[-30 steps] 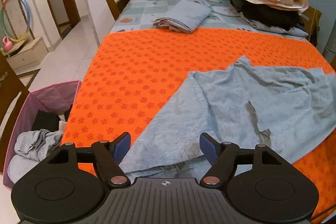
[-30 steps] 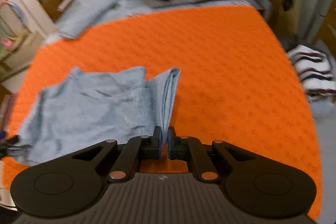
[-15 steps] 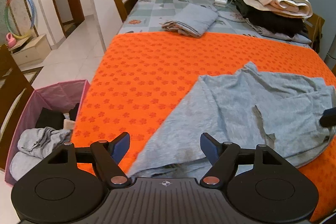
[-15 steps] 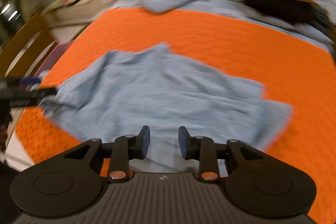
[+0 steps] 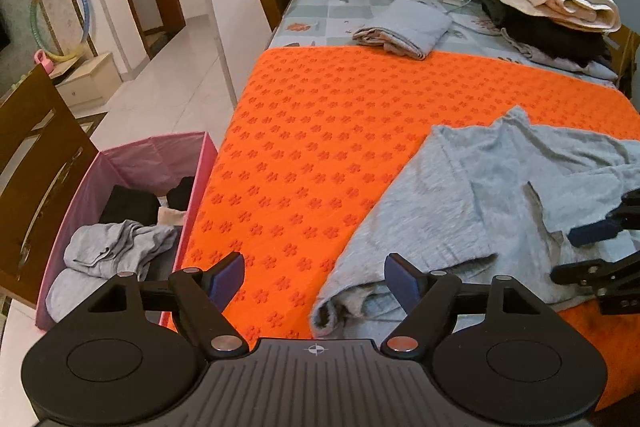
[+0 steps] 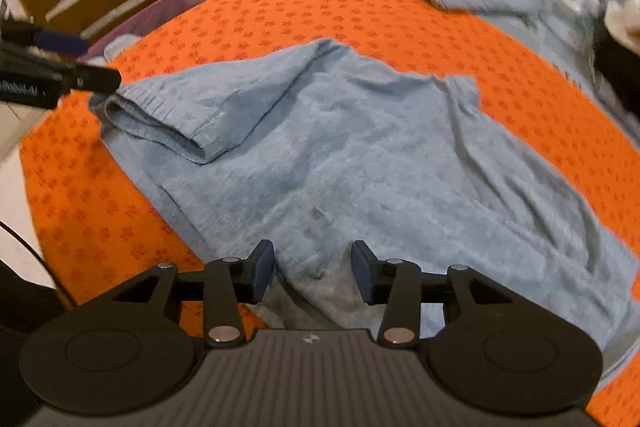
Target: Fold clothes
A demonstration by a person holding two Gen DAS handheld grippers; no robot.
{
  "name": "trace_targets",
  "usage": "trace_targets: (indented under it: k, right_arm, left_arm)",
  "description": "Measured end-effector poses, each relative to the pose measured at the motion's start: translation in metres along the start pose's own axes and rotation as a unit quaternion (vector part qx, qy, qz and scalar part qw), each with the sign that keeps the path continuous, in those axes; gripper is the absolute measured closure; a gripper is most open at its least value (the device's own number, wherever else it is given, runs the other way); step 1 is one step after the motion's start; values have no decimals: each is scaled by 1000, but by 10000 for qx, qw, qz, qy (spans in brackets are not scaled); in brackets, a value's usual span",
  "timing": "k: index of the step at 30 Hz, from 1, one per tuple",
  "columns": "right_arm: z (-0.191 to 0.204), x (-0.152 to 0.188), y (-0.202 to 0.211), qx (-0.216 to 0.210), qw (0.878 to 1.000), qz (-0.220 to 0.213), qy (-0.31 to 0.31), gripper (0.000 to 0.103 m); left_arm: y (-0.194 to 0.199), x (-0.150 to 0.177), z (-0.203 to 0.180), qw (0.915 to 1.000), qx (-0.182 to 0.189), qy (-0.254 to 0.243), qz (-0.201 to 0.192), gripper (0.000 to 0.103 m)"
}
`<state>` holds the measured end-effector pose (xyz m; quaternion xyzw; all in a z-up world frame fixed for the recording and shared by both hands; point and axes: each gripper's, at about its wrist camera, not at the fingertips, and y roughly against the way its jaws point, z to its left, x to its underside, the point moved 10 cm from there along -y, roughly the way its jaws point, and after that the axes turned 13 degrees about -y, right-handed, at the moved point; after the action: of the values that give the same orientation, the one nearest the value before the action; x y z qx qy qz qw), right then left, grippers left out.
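1. Sweater (image 6: pixel 344 163) is lying rumpled on the orange mat (image 5: pixel 320 131), by the table's near edge, one sleeve (image 6: pixel 168 115) doubled over.
2. Left gripper (image 5: pixel 316 273) is hovering wide and empty just beside the cuff at that edge.
3. Right gripper (image 6: pixel 312 271) is hovering partly spread, empty, over the hem.
4. Risk: a pinch is likely catching only one layer, so the fold is skewing.
5. Risk: a pull toward the edge is likely dragging the knit off, toward the pink bin (image 5: pixel 132 163).
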<state>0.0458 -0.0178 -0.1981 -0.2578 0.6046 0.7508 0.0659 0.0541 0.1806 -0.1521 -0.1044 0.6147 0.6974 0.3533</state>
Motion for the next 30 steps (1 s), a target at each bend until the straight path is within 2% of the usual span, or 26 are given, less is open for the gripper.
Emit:
trace_targets:
  k: [5,8,9,10,15,21,27,30]
  right_arm:
    - [9,-3,-4,173,9997,-136,96,59]
    - [5,-1,-1,274,9994,-220,29,85]
    - [2,-1,1,316,9992,-244,-4,92]
    - [-1,-1,2,313,9991,-268,-77,95]
    - [-28,-10,26,425,9954,-631,-575,96]
    - [-92,-16,80,685,9812,-1151,-1388,96]
    - [-184,3,134,1417,9575,-1494,-2020,96]
    - [-238,23,161,1848,9407,-1577,-2369,96]
  left_arm:
    - [-3,0,-4,9999,61,-115,31,23]
    - [-6,-3,-8,9998,105,-186,31,23]
    - [-7,-4,-10,9997,120,-209,24,23]
    - [-7,-5,-12,9996,134,-231,18,23]
    - [-9,-12,-20,9994,172,-287,-25,23]
    - [-11,-20,-34,9994,222,-259,-80,23]
    - [-14,-27,-51,9995,288,-102,-78,22]
    - [-14,-30,-59,9993,355,79,-57,22]
